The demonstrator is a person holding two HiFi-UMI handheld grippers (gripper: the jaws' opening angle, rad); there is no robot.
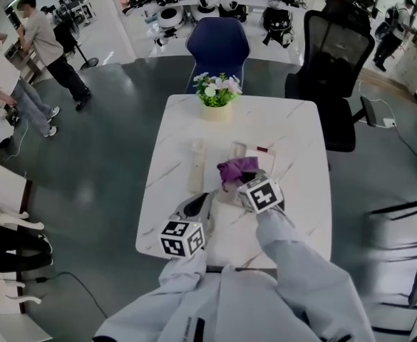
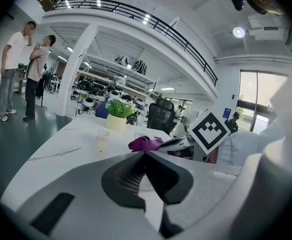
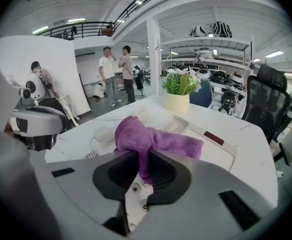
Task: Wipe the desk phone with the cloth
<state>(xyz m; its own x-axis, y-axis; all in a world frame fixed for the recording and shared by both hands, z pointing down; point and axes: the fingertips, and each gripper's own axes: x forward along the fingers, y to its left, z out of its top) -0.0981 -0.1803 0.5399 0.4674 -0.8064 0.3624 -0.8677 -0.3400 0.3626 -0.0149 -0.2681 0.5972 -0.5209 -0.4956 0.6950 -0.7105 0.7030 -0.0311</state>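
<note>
While right claw [image 3: 141,175] grips cloth [image 3: 153,140] over phone [image 3: 213,151], pot [image 3: 176,102] holds flowers [image 3: 179,82]

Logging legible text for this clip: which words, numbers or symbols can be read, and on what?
"*": a key on the desk phone, showing between the right gripper's jaws under the purple cloth.
Key below it: symbol unclear.
Dark red label on the phone: too small to read.
Sleeve print: blurred.
Blue wall sign: too small.
Marker cubes: patterns only, no text.
</note>
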